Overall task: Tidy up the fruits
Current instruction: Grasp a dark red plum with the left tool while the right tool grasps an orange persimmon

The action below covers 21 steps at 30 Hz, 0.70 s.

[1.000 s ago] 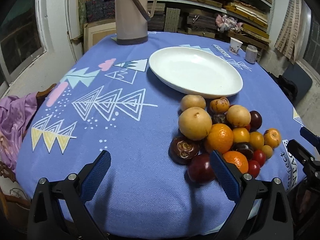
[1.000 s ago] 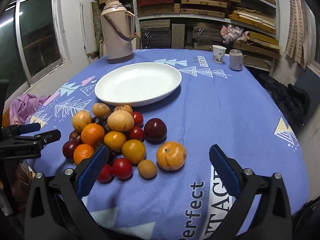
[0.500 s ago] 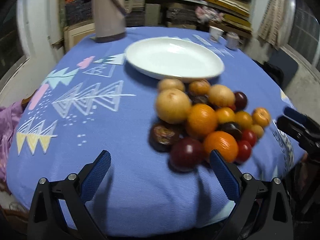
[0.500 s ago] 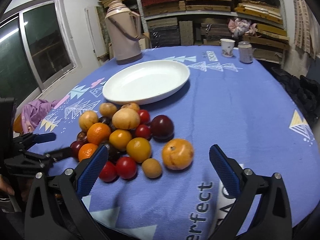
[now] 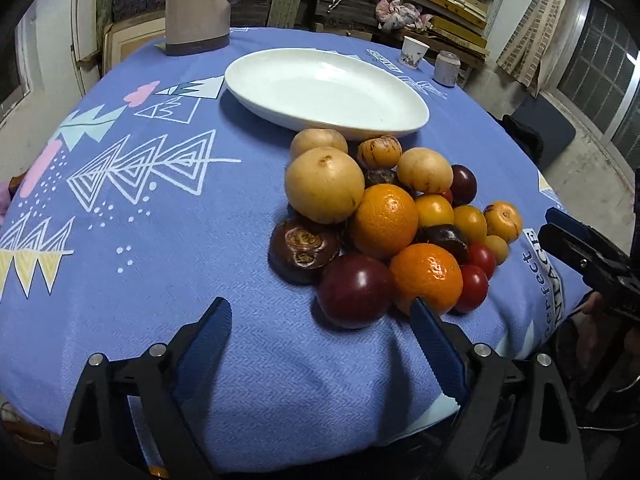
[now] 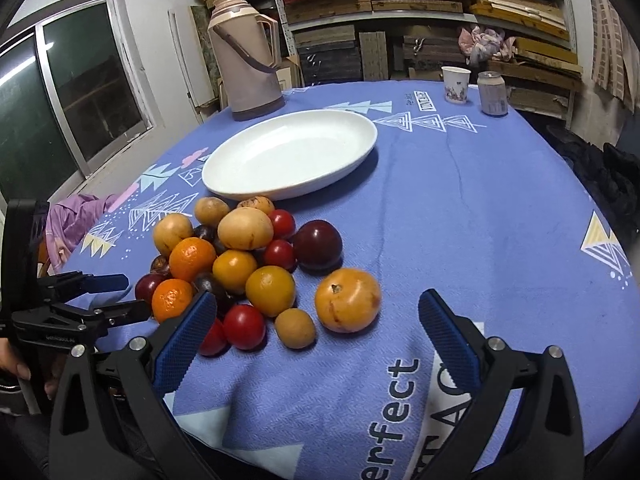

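Jaws of the left gripper (image 5: 320, 320), empty and narrowing slightly, are nearing the plum (image 5: 354, 290) just ahead; nudging it risks scattering the heaped fruit (image 5: 384, 220).

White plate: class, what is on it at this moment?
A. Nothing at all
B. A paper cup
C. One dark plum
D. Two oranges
A: the white plate is bare, and all the fruit lies in a heap on the blue tablecloth beside it.
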Available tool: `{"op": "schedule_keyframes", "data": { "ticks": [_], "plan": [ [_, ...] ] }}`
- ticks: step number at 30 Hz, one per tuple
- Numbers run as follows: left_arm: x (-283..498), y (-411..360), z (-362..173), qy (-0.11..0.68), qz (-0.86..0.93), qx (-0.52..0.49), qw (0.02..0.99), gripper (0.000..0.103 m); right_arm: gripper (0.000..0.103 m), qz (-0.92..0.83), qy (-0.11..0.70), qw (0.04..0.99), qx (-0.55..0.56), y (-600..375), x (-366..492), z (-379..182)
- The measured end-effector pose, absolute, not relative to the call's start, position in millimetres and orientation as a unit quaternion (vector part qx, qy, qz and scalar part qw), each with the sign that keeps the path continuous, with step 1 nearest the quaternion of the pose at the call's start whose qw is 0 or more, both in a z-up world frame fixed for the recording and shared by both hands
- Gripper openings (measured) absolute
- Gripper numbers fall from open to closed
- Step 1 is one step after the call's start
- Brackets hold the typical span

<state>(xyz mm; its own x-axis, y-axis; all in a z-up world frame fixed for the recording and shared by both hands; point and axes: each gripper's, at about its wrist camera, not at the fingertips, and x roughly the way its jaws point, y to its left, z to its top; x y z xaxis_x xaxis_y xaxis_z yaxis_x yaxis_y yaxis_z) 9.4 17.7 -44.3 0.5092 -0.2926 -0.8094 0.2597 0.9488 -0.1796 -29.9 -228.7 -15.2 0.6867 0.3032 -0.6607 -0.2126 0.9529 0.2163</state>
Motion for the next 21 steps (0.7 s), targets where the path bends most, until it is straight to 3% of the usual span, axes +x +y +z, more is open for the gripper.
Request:
{"op": "schedule_keyframes", "data": {
  "ticks": [4, 8, 11, 12, 19, 20, 21],
  "plan": [
    [9, 17, -48, 0.477, -0.168, -0.015, 0.863, 0.09, 0.099, 0.143, 0.374, 0.915, 0.051, -225, -29, -16],
    [10, 9, -52, 0.475, -0.175, 0.0, 0.862, 0.065, 0.099, 0.142, 0.377, 0.914, 0.053, -225, -27, -17],
    [12, 1, -53, 0.474, -0.181, 0.01, 0.862, 0.053, 0.099, 0.141, 0.378, 0.913, 0.052, -224, -27, -18],
    [12, -2, -53, 0.473, -0.188, 0.012, 0.86, 0.04, 0.099, 0.14, 0.379, 0.913, 0.049, -224, -27, -18],
    [12, -8, -54, 0.473, -0.196, 0.012, 0.859, 0.039, 0.099, 0.127, 0.392, 0.911, 0.004, -227, -24, -21],
    [12, -8, -54, 0.472, -0.195, 0.014, 0.86, 0.039, 0.092, 0.125, 0.396, 0.91, 0.004, -231, -23, -23],
    [12, -9, -54, 0.471, -0.195, 0.016, 0.86, 0.039, 0.07, 0.127, 0.401, 0.907, 0.01, -234, -21, -25]
  ]
}}
